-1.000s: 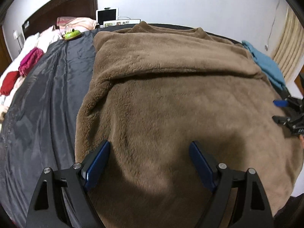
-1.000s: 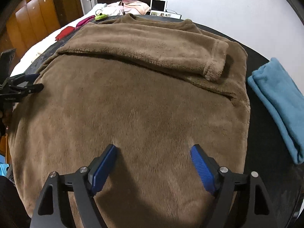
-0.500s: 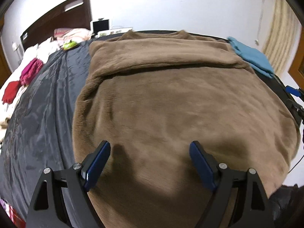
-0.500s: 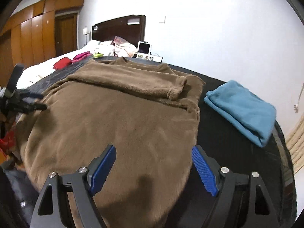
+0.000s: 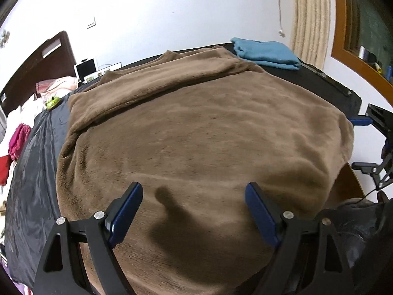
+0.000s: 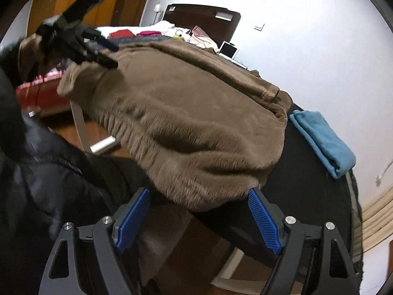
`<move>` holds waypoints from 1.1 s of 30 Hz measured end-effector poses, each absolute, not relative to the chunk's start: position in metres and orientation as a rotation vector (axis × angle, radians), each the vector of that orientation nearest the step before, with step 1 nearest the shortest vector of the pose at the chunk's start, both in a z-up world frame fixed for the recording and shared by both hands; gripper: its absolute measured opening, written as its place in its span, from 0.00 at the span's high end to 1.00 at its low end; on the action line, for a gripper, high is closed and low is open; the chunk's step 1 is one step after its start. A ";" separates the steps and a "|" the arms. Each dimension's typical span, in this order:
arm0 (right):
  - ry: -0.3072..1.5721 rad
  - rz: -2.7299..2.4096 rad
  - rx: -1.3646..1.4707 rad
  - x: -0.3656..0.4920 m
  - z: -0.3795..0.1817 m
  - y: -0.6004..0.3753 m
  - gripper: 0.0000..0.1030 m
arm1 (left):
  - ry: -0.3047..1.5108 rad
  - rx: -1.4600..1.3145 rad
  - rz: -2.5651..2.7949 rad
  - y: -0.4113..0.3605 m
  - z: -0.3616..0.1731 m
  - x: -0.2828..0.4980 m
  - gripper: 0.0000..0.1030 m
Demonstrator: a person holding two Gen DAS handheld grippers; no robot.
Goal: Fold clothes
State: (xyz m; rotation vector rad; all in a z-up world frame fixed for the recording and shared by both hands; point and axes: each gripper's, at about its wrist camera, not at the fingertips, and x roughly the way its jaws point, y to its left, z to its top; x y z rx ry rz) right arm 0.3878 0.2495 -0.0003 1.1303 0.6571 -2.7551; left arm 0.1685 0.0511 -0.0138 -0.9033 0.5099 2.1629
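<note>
The brown fleece sweater lies spread on a dark-covered table, its lower hem drooping over the near edge, sleeves already folded across the chest. Both tongs are released and hold nothing. The left gripper hovers over the hem, jaws wide apart above the pile. The right gripper sits low at the near right corner of the hem, jaws wide apart just below the overhanging cloth. I judge both are placed to take the two hem corners, so the bottom half can be carried up toward the collar.

The hanging hem offers a free edge to pinch without pressing into the black table cover. On the right, the folded blue towel lies just beside the sweater, so room there is narrow; a sideways swing could catch it. Toward the collar the way looks open. On the left, bare grey sheet gives ample room.
</note>
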 end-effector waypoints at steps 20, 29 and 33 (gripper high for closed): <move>0.434 -3.135 0.863 0.326 0.037 0.276 0.19 | 0.789 -0.669 2.198 0.034 -0.031 0.241 0.13; 0.151 -3.203 0.867 0.288 0.077 0.322 0.19 | 0.894 -0.637 2.250 0.025 -0.042 0.256 0.10; -0.004 -3.196 0.878 0.275 0.085 0.340 0.19 | 0.935 -0.627 2.317 0.022 -0.045 0.250 0.08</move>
